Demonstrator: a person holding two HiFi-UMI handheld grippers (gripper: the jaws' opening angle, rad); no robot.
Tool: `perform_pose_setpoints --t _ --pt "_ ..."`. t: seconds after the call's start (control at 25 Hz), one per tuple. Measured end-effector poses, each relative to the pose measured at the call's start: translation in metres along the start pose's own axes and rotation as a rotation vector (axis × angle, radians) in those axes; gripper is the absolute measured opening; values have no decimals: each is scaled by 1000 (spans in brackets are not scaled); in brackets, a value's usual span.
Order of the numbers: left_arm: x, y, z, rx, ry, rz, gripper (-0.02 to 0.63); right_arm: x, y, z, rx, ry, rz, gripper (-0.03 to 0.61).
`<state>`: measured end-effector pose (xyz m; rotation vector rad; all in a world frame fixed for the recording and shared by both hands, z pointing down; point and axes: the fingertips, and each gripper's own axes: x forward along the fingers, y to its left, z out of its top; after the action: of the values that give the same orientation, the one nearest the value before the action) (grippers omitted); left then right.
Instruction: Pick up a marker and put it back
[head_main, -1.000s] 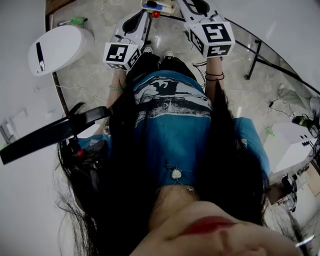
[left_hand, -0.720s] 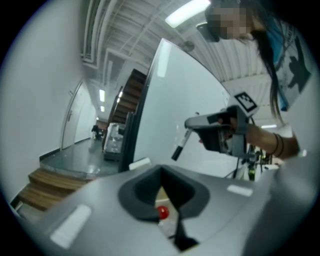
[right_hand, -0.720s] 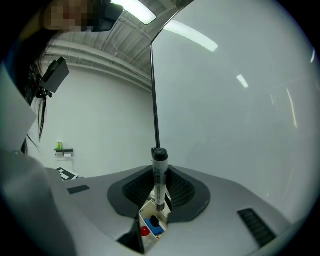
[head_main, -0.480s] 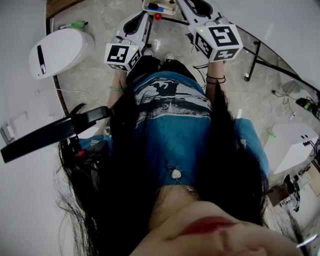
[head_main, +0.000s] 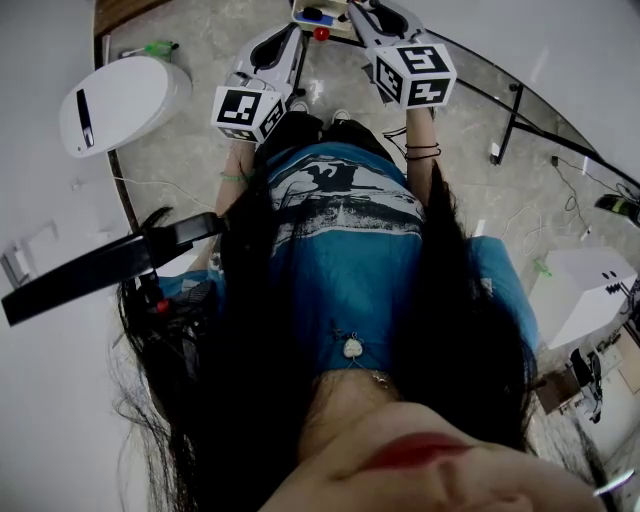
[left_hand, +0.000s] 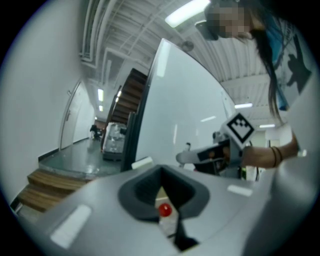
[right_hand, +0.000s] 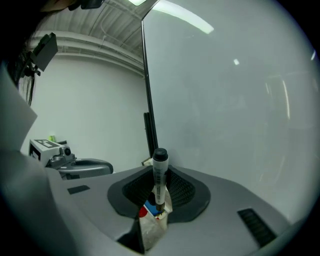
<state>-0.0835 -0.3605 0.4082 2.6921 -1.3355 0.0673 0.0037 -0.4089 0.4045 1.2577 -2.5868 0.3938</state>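
Right gripper (right_hand: 157, 200) is clamped on the marker (right_hand: 160, 172), holding it upright by its lower barrel directly above the tray (right_hand: 150, 229), apparently for a straight return, while left gripper (left_hand: 167, 215) hangs alongside, jaws slightly apart on nothing

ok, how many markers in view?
3: black-capped marker in the right gripper, red marker and blue marker in the box beneath it. More may be hidden.
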Motion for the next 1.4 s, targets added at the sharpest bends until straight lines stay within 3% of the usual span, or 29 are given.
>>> perform_pose_setpoints --t 0.28,0.6,1.16,1.4 --pt "5 -2 0 0 9 -1 2 13 -7 -31 25 66 -3 81" --pt "2 -1 -3 -3 11 -3 2 14 -4 -33 16 57 -13 83" --pt "7 -14 -5 -8 9 -38 2 -16 -4 8 10 -66 -31 83" --pt "9 -31 -8 -11 9 -93 2 -37 -9 1 64 -83 -83 83"
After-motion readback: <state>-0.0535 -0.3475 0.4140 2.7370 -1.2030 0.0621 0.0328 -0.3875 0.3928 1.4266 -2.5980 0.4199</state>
